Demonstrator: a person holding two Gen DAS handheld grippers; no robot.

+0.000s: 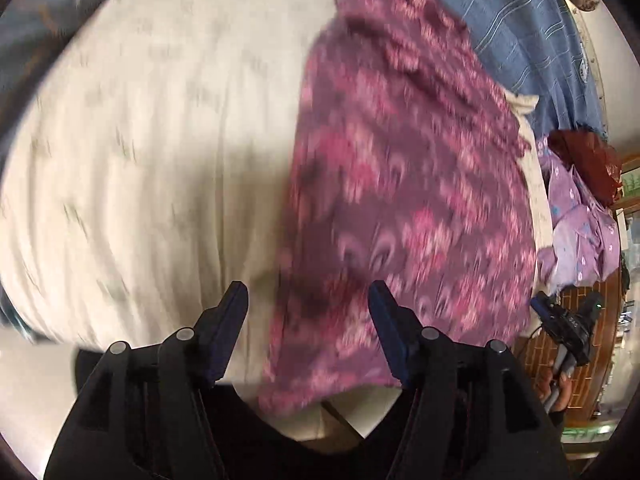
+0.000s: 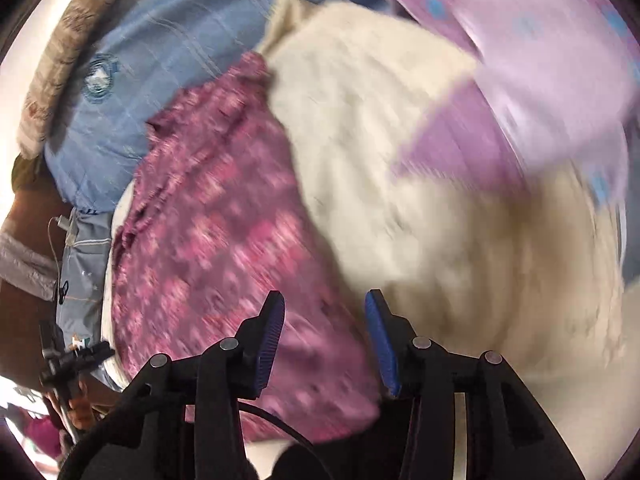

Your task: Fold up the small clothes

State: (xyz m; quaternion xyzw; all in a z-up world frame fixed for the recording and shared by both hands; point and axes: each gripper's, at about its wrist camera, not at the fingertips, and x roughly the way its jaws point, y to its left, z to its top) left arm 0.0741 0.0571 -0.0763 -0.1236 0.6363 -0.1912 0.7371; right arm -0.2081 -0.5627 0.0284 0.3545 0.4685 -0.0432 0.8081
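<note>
A magenta patterned garment [image 1: 404, 184] lies spread on a cream sheet [image 1: 160, 152]. It also shows in the right wrist view [image 2: 208, 248], on the same cream sheet [image 2: 400, 184]. My left gripper [image 1: 308, 292] is open and empty, hovering over the garment's near left edge. My right gripper [image 2: 324, 300] is open and empty, above the garment's near right edge. The right gripper also shows at the far right of the left wrist view [image 1: 568, 324], and the left gripper shows at the lower left of the right wrist view [image 2: 72, 364]. Both views are motion-blurred.
A lilac garment with blue dots [image 2: 532, 80] lies on the sheet to the right; it also shows in the left wrist view [image 1: 576, 228]. A blue striped bedcover [image 1: 520, 28] lies beyond. A dark red cloth [image 1: 588, 164] sits by the lilac one.
</note>
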